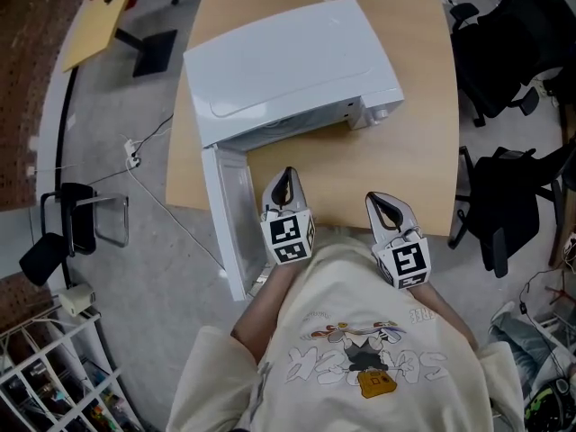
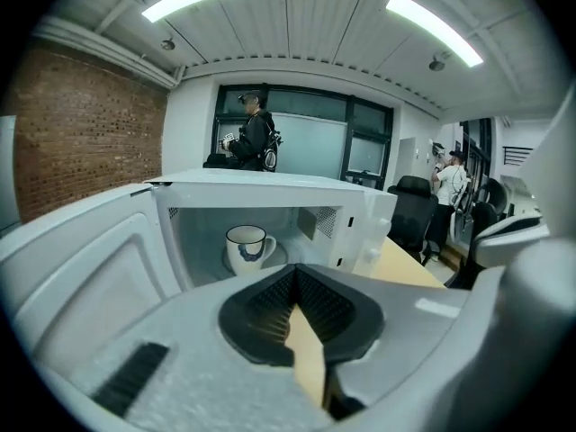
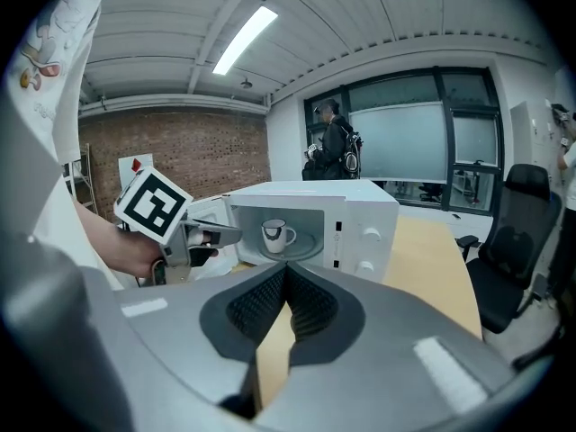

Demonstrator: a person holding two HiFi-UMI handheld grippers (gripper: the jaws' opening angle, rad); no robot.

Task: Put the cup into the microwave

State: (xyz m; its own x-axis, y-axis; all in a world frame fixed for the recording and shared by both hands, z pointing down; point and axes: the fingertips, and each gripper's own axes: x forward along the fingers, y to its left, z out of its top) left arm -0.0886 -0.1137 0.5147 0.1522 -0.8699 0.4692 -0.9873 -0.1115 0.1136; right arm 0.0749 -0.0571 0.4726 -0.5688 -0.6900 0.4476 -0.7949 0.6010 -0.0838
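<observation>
A white cup [image 2: 247,246] with a blue mark stands upright on the turntable inside the white microwave [image 1: 288,61]; the same cup [image 3: 275,235] shows in the right gripper view. The microwave door [image 1: 229,214] hangs wide open to the left. My left gripper [image 1: 286,180] is shut and empty in front of the open cavity, apart from the cup. To its right my right gripper [image 1: 382,203] is also shut with nothing in it, over the wooden table [image 1: 396,160]. The left gripper [image 3: 211,235] points at the door opening in the right gripper view.
Black office chairs [image 1: 508,34] [image 1: 504,205] stand at the table's right side. A cable [image 1: 144,178] runs over the floor at the left, with a wire rack [image 1: 54,367] at the lower left. People [image 2: 254,138] stand far behind by the windows.
</observation>
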